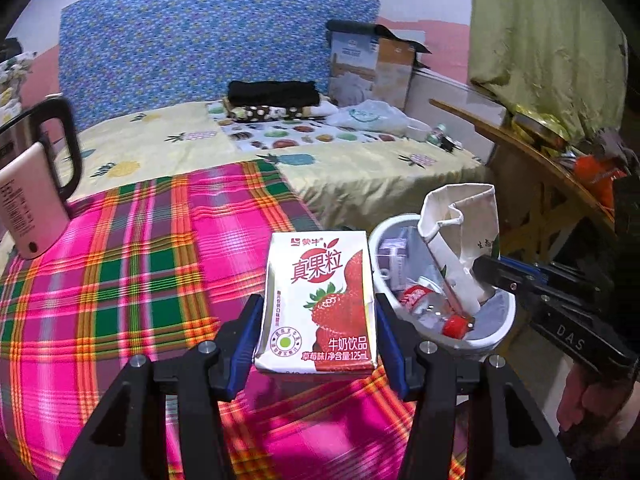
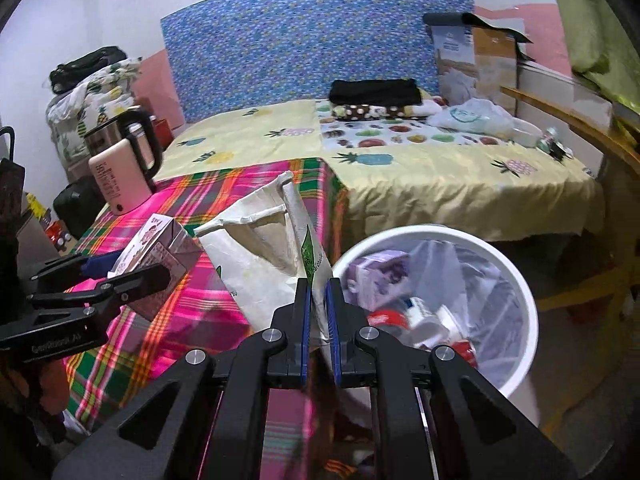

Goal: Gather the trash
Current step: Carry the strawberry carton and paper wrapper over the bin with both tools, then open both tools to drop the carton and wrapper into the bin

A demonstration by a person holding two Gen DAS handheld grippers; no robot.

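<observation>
left hand-held gripper (image 1: pixel 318 316) is clamped on a strawberry milk carton (image 1: pixel 320 300), blue pads (image 1: pixel 250 344) pressing its two narrow sides, carton upright with the printed front facing the camera, held above the pink plaid blanket (image 1: pixel 132 272) on the bed. right hand-held gripper (image 2: pixel 318 300) is pinched tight on the edge of a crumpled white paper bag (image 2: pixel 260 248), jaws nearly touching with only the bag's thin fold between them. in the left wrist view the bag (image 1: pixel 460 236) stands tilted with its lower end inside the white trash bin (image 1: pixel 502 320); in the right wrist view the bag sits at the bin's left rim (image 2: pixel 400 234), its open top leaning toward the bed. bin has a clear liner and already holds a purple carton (image 2: pixel 376 276), a plastic bottle with a red cap (image 1: pixel 456 326) and other wrappers. bin sits just beside the bed edge, carton just left of it. the carton shows in the right wrist view too (image 2: pixel 156 256), gripped by the left hand-held gripper at far left. on the bed: pink kettle (image 1: pixel 30 200) at the left edge, folded black cloth (image 1: pixel 274 92) near the blue headboard (image 1: pixel 200 40), cardboard box (image 1: pixel 372 68) further right. wooden table (image 1: pixel 520 140) to the right of the bin, cluttered; items on it too blurred to tell.
</observation>
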